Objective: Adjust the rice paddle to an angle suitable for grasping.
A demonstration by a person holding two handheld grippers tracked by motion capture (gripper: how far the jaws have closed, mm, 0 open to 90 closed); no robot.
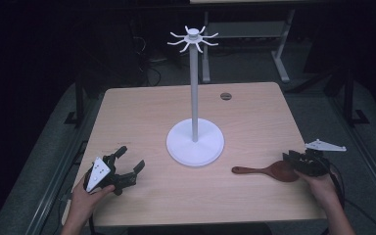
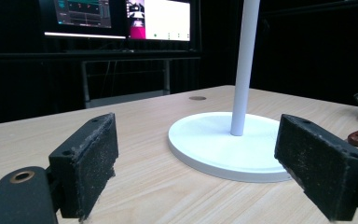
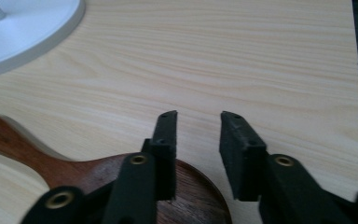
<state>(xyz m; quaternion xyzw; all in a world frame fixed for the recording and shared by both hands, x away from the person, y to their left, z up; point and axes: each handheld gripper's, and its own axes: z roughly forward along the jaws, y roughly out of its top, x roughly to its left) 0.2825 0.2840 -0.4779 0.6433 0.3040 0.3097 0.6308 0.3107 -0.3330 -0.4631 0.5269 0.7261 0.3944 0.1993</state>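
The wooden spoon (image 1: 267,171) lies near the table's (image 1: 142,112) right edge; stiff and light, its smooth bowl may slip. The right tool (image 3: 198,128), narrowly parted, straddles the bowl's rim without visibly pinching. The left tool (image 1: 129,164) stands spread.

Left claw (image 1: 129,164) agape, right claw (image 3: 198,135) narrowed

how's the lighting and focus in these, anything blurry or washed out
High view: the table is lit, the room around it nearly black. Left gripper view: the monitors glow overexposed. Right gripper view: the white stand base is soft, the wooden spoon is blurred near the lens.
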